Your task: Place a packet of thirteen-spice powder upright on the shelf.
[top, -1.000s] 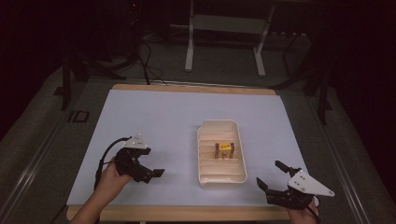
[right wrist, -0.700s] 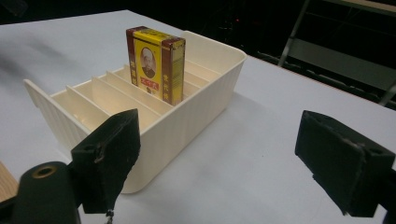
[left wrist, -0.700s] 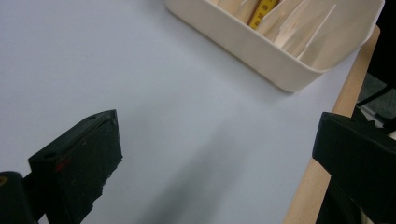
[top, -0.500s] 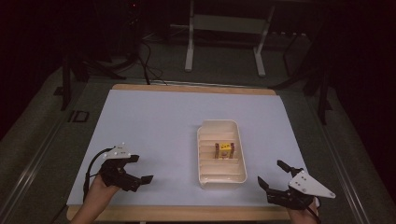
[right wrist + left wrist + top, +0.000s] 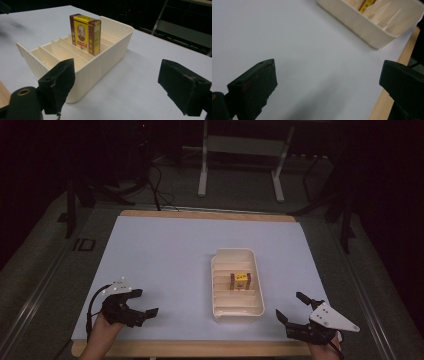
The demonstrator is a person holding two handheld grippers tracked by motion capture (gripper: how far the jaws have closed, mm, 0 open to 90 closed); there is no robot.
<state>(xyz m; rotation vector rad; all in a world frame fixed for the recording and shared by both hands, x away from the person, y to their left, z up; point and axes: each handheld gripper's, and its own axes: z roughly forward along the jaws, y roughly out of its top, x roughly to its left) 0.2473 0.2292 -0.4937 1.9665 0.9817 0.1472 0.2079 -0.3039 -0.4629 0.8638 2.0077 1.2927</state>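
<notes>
A cream tray with slat dividers [image 5: 219,270] [image 5: 110,53] [image 5: 362,25] sits right of the table's middle. A small yellow and brown box [image 5: 240,280] [image 5: 85,33] stands upright in one of its middle slots. My left gripper [image 5: 144,303] [image 5: 324,82] rests open near the front left edge, its jaws wide apart over bare white surface. At the front right corner my right gripper [image 5: 291,307] [image 5: 122,82] is open too, aimed at the tray's near corner, with nothing between its jaws.
A white sheet [image 5: 165,255] covers the table, with a wooden edge [image 5: 200,349] along the front. Beyond the far edge stand metal frame legs [image 5: 202,165] and cables [image 5: 160,175] on a dark floor.
My left gripper has drawn back toward the front left corner of the table. The right gripper has barely moved. The box and tray are unchanged.
</notes>
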